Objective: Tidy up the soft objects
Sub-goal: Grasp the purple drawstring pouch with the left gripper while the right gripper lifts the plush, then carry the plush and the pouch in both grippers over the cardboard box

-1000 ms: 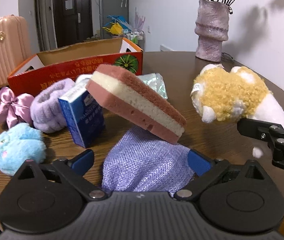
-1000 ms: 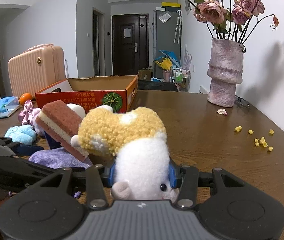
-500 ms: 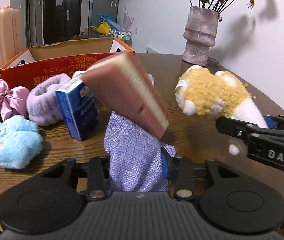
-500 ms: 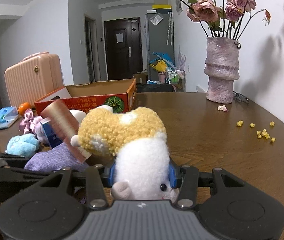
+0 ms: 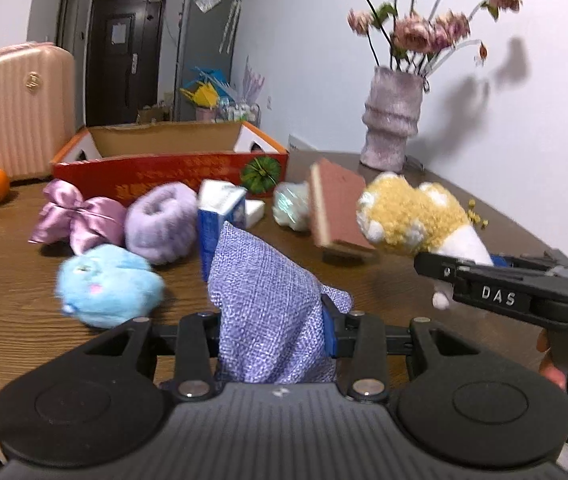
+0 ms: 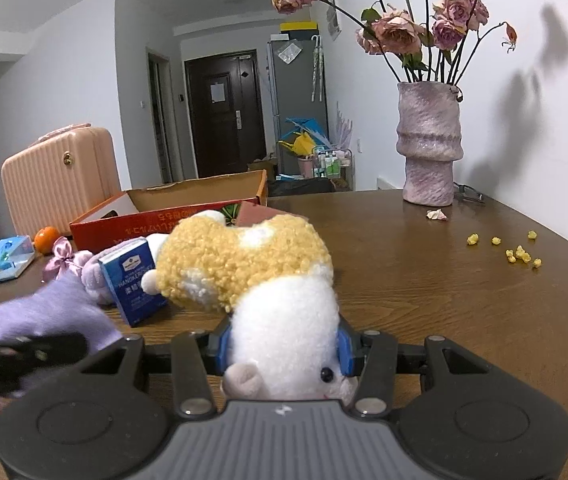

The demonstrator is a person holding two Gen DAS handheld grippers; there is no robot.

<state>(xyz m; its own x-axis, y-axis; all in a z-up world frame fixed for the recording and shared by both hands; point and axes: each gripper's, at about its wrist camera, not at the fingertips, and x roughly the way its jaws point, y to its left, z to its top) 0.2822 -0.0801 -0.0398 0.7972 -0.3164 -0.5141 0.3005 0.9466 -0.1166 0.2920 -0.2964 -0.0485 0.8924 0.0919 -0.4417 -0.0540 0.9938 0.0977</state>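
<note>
While the left gripper (image 5: 272, 330) clamps a lilac woven cloth pouch (image 5: 262, 304) between its fingers, the pouch stands up in a peak ahead of them, its coarse weave bunched and creased where the blue pads press in. Ahead and to the right of those fingers, a pink-and-cream sponge (image 5: 334, 210) sits tilted on edge (blurred, so whether it touches the table (image 5: 12, 304) is unclear). To the left of the fingers lie a fluffy blue plush (image 5: 106, 284), a purple fuzzy band (image 5: 162, 226) and a pink satin bow (image 5: 74, 216), with a blue tissue pack (image 5: 218, 220) standing just beyond the pouch's peak. Behind these stands an open red cardboard box (image 5: 172, 170). The right gripper (image 6: 282, 350) is closed on a plush toy (image 6: 272, 292), squeezing its white body between the pads, its curly yellow part bulging forward past the fingertips. Far ahead to the right stands a vase (image 6: 430, 148).
</note>
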